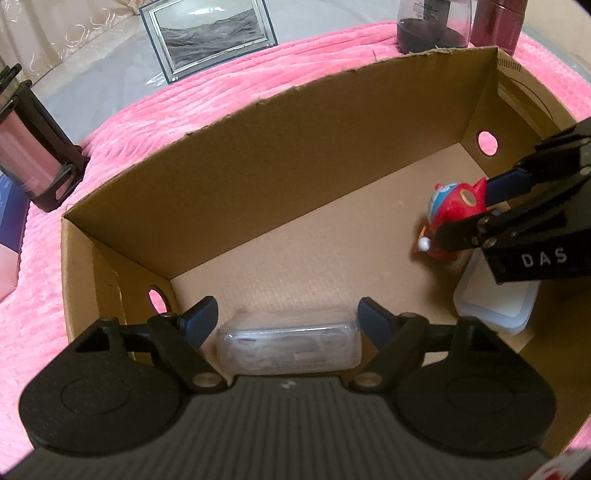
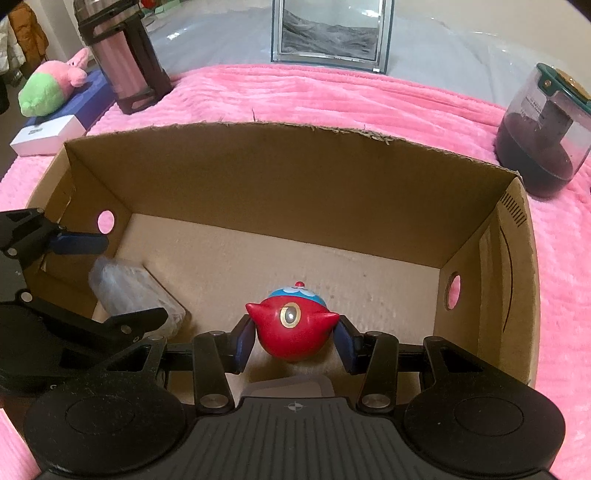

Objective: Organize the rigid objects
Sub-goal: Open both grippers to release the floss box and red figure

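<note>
An open cardboard box (image 1: 258,147) (image 2: 295,173) lies on a pink blanket. My left gripper (image 1: 286,319) is open inside the box, its fingers on either side of a clear plastic case (image 1: 288,345) that lies on the box floor; the case also shows in the right wrist view (image 2: 136,291). My right gripper (image 2: 293,338) is shut on a red and blue toy figure (image 2: 291,328) (image 1: 456,201) low over the box floor near the right end. A white lidded container (image 1: 495,302) lies on the floor under the right gripper.
On the blanket (image 2: 332,96) around the box stand a pink flask in a black holder (image 2: 122,62) (image 1: 29,147), a framed picture (image 2: 330,29) (image 1: 210,37) and a dark clear jar (image 2: 543,136) (image 1: 432,26). A plush toy (image 2: 51,85) and a white box (image 2: 48,134) lie at far left.
</note>
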`<act>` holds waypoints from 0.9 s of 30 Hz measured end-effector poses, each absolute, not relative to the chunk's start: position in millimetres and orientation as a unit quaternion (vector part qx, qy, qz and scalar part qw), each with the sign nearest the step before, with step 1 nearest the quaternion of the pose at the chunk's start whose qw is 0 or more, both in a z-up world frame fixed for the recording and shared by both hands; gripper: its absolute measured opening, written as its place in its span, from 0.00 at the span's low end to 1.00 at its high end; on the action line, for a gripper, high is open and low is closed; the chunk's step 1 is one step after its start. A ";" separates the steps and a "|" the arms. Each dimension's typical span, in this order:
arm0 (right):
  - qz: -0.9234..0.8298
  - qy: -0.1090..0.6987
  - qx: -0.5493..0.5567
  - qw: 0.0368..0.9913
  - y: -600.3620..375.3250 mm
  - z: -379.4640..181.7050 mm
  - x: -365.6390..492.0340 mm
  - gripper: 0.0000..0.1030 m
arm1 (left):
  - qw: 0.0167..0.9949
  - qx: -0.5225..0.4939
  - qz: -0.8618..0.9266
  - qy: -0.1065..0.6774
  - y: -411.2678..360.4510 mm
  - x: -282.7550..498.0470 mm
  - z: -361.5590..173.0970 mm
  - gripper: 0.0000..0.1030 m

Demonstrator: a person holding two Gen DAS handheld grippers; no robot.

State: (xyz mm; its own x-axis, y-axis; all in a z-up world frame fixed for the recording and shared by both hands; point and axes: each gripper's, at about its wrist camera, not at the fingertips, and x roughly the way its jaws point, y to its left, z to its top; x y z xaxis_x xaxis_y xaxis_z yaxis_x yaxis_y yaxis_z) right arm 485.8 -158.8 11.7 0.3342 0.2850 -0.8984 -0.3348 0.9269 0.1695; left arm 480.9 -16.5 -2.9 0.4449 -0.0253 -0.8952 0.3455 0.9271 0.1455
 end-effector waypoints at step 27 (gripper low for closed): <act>0.205 0.452 0.062 0.866 -196.9 96.7 402.7 0.45 | 0.906 0.069 -0.128 0.397 12.1 388.4 81.6 0.78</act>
